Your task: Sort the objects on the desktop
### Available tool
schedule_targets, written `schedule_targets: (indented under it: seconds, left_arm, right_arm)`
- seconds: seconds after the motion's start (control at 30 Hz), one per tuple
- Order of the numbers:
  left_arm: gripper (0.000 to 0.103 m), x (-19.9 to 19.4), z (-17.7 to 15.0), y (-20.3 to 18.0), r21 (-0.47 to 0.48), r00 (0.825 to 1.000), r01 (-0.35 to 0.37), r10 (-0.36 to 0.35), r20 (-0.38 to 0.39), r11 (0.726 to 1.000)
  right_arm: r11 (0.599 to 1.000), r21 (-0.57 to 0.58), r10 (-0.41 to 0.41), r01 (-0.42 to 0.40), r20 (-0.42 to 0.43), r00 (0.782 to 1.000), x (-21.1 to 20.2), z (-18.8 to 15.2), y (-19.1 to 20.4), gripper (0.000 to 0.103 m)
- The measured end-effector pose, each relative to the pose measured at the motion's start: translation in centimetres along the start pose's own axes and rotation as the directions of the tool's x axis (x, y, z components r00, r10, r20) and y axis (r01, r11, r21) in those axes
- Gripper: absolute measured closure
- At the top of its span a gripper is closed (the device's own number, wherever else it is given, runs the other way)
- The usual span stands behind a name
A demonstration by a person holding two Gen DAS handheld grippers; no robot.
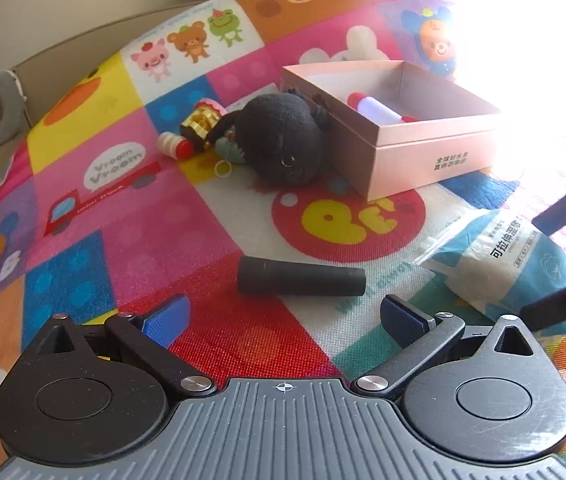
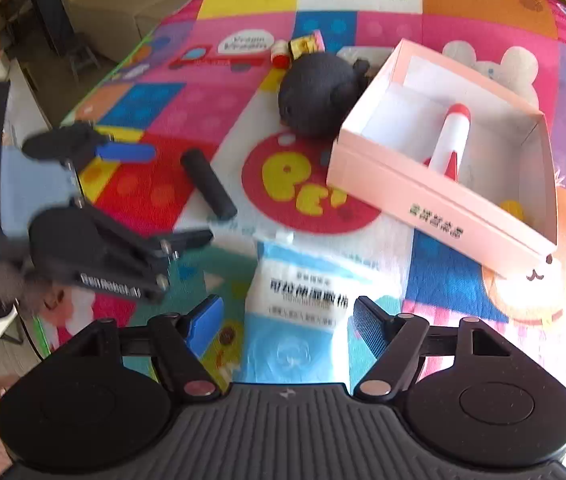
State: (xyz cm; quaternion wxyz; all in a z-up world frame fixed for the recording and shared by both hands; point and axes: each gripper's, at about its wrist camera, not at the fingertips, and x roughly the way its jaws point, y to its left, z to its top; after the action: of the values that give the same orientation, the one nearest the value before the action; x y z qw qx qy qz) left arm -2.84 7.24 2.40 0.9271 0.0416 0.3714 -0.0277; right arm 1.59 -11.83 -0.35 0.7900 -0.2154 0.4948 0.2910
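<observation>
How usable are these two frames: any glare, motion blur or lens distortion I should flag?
Left wrist view: sharp, but the upper right corner is blown out white, washing out the far edge of the pink box; fisheye bends the mat. Right wrist view: motion-blurred throughout, worst on the left hand-held gripper and the wipes pack print; mild overexposure at lower right.

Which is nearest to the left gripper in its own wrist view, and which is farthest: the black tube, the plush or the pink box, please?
From the left gripper:
1. Black tube, just ahead.
2. Plush, centre.
3. Pink box, behind, right.
</observation>
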Motion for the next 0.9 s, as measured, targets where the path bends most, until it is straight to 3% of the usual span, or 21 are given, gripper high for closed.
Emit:
schedule_targets:
  seconds: [0.2, 0.27, 0.43, 0.77, 0.9]
  left_arm:
    - [0.0, -0.1, 0.2, -1.3, 0.105, 0.997, 0.056, -0.061, 0.043, 0.993]
    - [0.0, 0.5, 0.3, -1.8, 0.141, 0.997, 0.052, -0.058, 0.043, 0.989]
    - [0.0, 1.5, 0.7, -1.9, 0.122, 0.997, 0.056, -0.062, 0.049, 0.991]
    - [0.0, 2.7, 1.3, -1.7, 0.124, 0.996, 0.03, -0.041, 0.085, 0.992]
    - [0.021, 2.9, 1.2, -2.4, 0.17, 0.997, 0.036, -0.048, 0.068, 0.985]
  right_arm:
    - [0.999, 0.033, -0.042, 0.042, -0.01, 0.999, 1.2, -1.8, -1.2, 0.031]
    - [0.998, 0.047, -0.042, 0.042, -0.003, 0.999, 1.3, -1.9, -1.6, 0.035]
    - [0.998, 0.021, -0.056, 0.055, 0.024, 0.998, 1.1, -1.8, -1.5, 0.047]
    - [0.998, 0.011, -0.06, 0.06, 0.035, 0.998, 1.4, -1.9, -1.6, 0.048]
    - [0.998, 0.014, -0.067, 0.066, 0.03, 0.997, 1.3, -2.0, -1.3, 0.048]
